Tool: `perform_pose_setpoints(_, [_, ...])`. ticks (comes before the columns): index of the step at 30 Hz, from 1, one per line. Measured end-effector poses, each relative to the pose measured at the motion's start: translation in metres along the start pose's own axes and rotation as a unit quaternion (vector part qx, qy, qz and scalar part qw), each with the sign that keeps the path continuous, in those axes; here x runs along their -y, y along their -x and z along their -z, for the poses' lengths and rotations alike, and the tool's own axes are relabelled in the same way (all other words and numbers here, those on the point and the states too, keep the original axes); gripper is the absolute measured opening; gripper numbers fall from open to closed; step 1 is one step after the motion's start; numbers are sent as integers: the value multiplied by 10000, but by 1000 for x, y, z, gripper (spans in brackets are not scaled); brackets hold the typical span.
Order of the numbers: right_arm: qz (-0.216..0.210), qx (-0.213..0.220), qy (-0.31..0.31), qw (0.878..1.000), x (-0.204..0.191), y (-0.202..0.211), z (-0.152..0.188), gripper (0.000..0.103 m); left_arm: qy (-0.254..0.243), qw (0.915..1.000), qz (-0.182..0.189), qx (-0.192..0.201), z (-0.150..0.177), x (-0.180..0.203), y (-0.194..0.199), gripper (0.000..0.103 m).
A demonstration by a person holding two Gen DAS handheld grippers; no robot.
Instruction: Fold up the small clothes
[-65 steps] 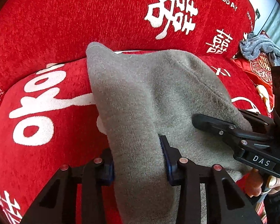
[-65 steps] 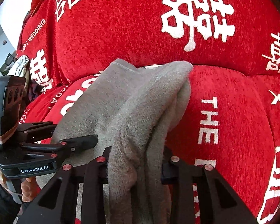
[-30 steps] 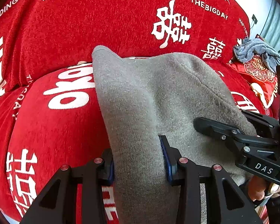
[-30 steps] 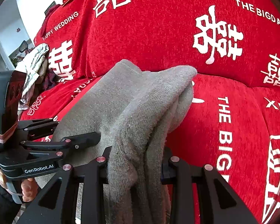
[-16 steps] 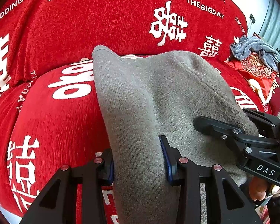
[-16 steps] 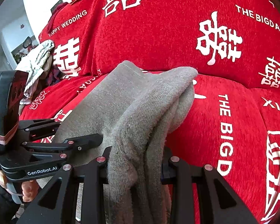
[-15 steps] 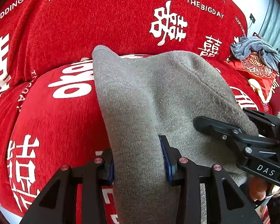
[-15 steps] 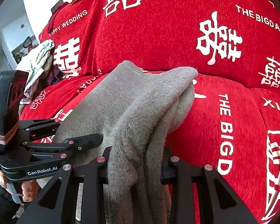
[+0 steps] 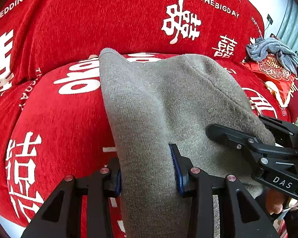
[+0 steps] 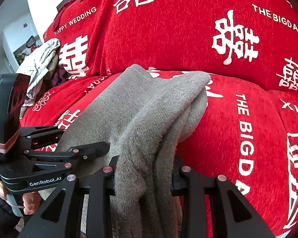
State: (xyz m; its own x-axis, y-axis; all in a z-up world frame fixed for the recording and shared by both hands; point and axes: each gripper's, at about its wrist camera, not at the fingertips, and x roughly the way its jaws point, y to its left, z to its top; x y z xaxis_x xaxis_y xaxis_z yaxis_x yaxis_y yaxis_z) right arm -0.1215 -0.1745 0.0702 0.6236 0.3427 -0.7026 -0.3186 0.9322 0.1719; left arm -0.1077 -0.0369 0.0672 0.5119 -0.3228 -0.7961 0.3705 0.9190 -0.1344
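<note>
The left gripper (image 9: 148, 170) is clamped on the near edge of the grey cloth (image 9: 168, 103). The right gripper (image 10: 144, 170) pinches a thick bunch of the same cloth right beside it. Both point forward, side by side. The cloth stretches out from them onto the red sofa (image 9: 59, 119).

red printed sofa (image 9: 89, 29), white wall (image 10: 14, 29), blue-grey curtain (image 9: 294, 17), daylight

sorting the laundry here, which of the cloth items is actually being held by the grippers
The grey knit garment, clamped by both the left hand-held gripper and right hand-held gripper. The blue-grey cloth and pale bundle lie apart, untouched.
</note>
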Motion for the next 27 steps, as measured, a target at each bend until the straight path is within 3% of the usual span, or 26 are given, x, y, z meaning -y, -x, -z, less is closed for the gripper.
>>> perform_pose_setpoints(18, [-96,-314,-275,9991,18,-25,28,34,167,9995,72,-253,23,-8,-26,44])
perform_pose_setpoints(21, [-90,-452,-374,9982,27,-32,34,40,231,9994,43,-265,27,-12,-29,62])
perform_pose_setpoints(23, [-158,-547,-613,9965,39,-35,39,50,304,9991,-90,-269,30,-19,-29,83])
perform_pose_setpoints(24, [-221,-559,-788,9951,46,-35,40,54,364,9989,-33,-277,31,-24,-27,83])
perform_pose_setpoints(27, [-244,-360,-1114,9928,60,-21,38,55,644,9976,98,-231,30,-40,-18,83])
